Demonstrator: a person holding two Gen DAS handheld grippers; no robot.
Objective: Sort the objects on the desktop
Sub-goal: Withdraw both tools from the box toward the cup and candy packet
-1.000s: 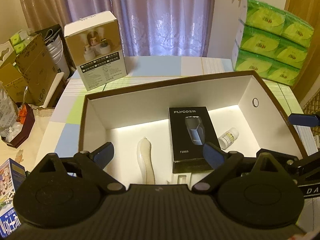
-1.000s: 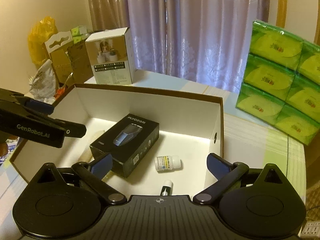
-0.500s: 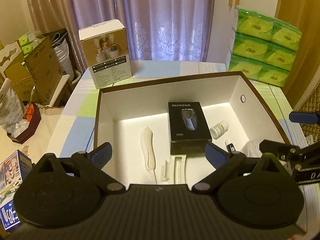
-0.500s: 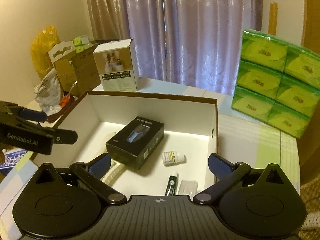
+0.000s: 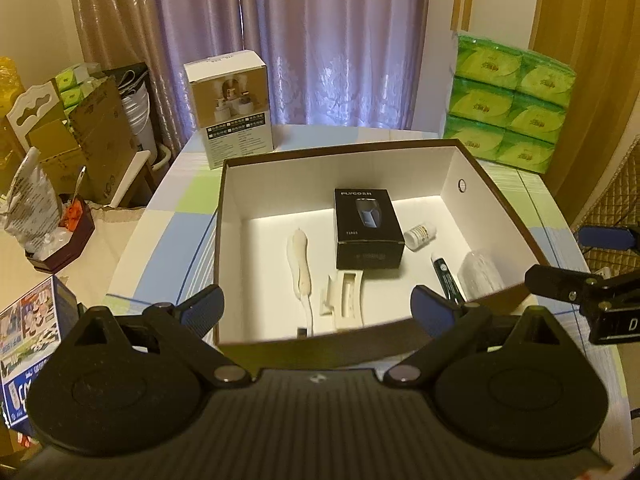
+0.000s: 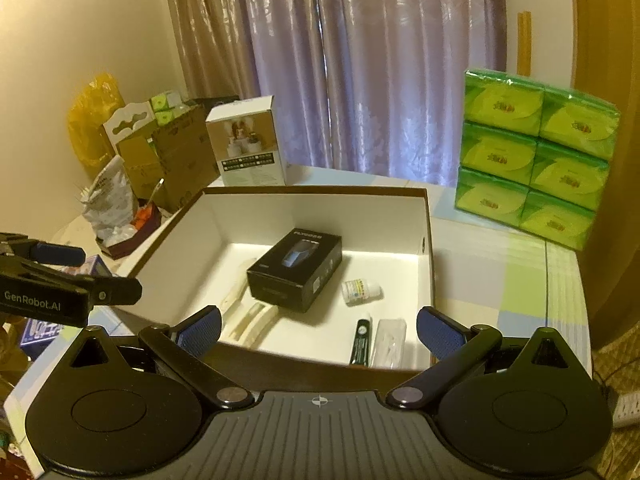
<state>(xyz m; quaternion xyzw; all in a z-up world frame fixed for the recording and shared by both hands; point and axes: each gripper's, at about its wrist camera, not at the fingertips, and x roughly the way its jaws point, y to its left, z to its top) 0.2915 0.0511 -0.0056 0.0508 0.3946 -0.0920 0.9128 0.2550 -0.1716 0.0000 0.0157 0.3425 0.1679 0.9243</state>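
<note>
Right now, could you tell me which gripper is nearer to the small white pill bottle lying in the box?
Right, as far as I can judge. The right gripper hangs open at the box's near right corner, toward the pill bottle. The left gripper, also open, hangs over the near wall, further left.

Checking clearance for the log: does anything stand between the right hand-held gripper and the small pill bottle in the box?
Only the box's near wall lies low in front of the right hand-held gripper; above it, nothing visible blocks the pill bottle.
</note>
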